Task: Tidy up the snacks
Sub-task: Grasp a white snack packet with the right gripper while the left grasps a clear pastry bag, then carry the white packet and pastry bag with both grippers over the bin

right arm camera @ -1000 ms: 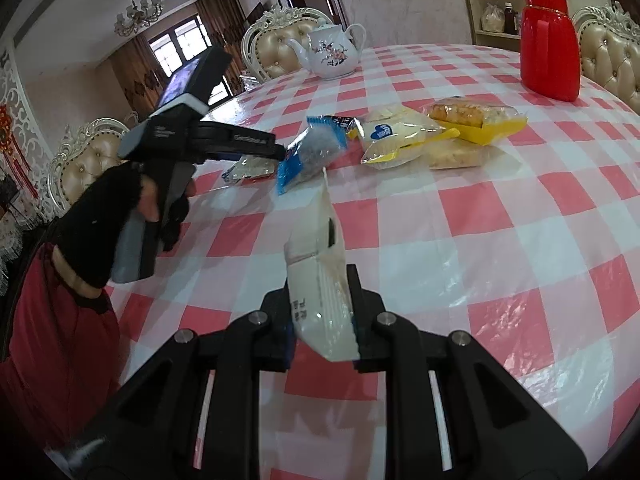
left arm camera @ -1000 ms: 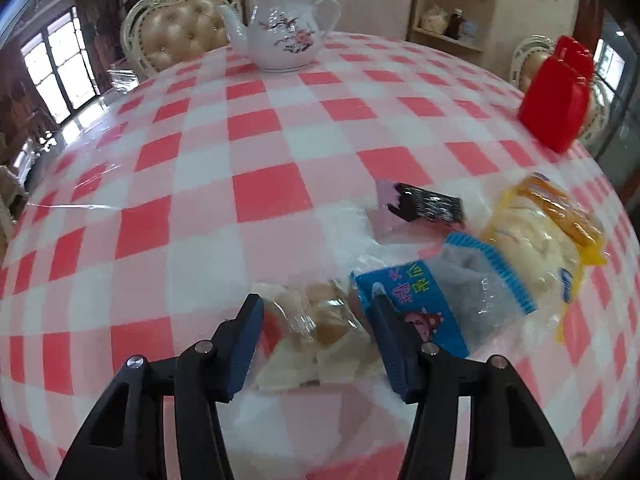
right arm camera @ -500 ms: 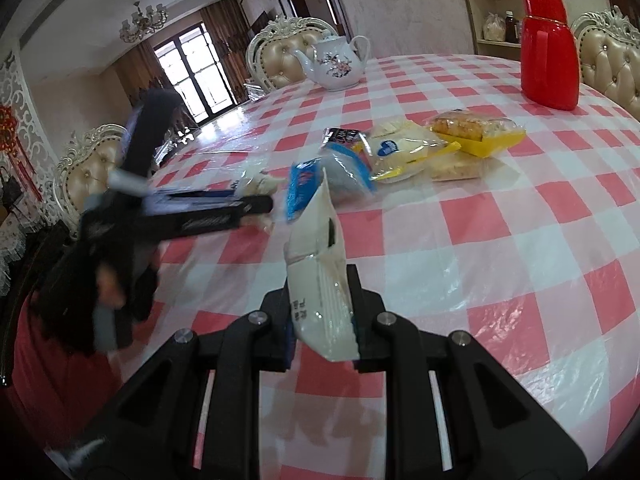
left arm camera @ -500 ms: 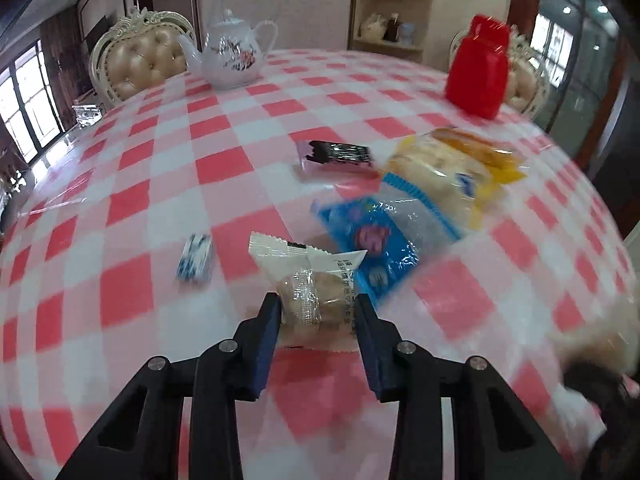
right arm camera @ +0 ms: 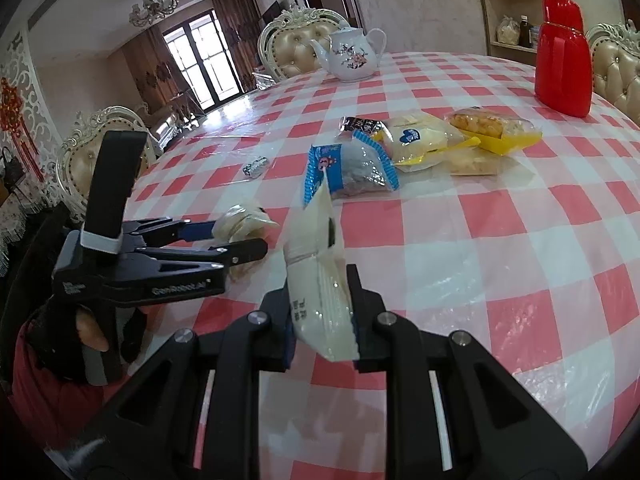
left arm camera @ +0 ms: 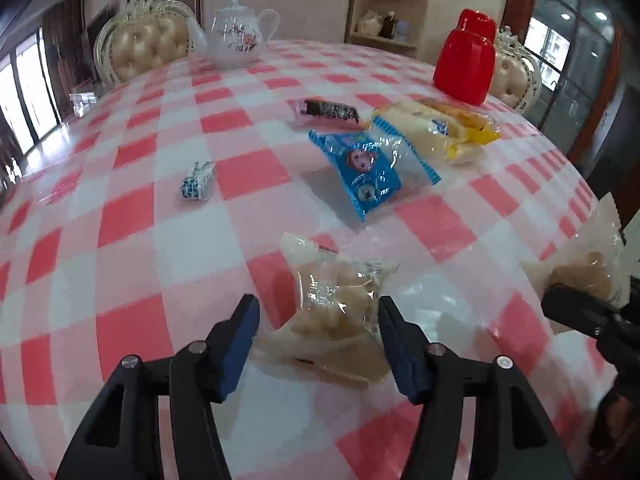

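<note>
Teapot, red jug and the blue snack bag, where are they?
teapot (right arm camera: 352, 60), right wrist view, on its flowered belly.
red jug (right arm camera: 562, 64), right wrist view, on its body.
blue snack bag (left arm camera: 366, 174), left wrist view, on the cartoon print.

A round table in a red-and-white checked cloth under clear plastic is carrying everything. A white teapot and a red jug are standing at its far side. Nearer, a pink packet, a blue packet and a yellow-trimmed bread bag are lying close together, the blue one overlapping the bread bag's edge. A small blue-and-white candy is lying apart to their left. A clear pastry pack is lying at the near edge.
</note>
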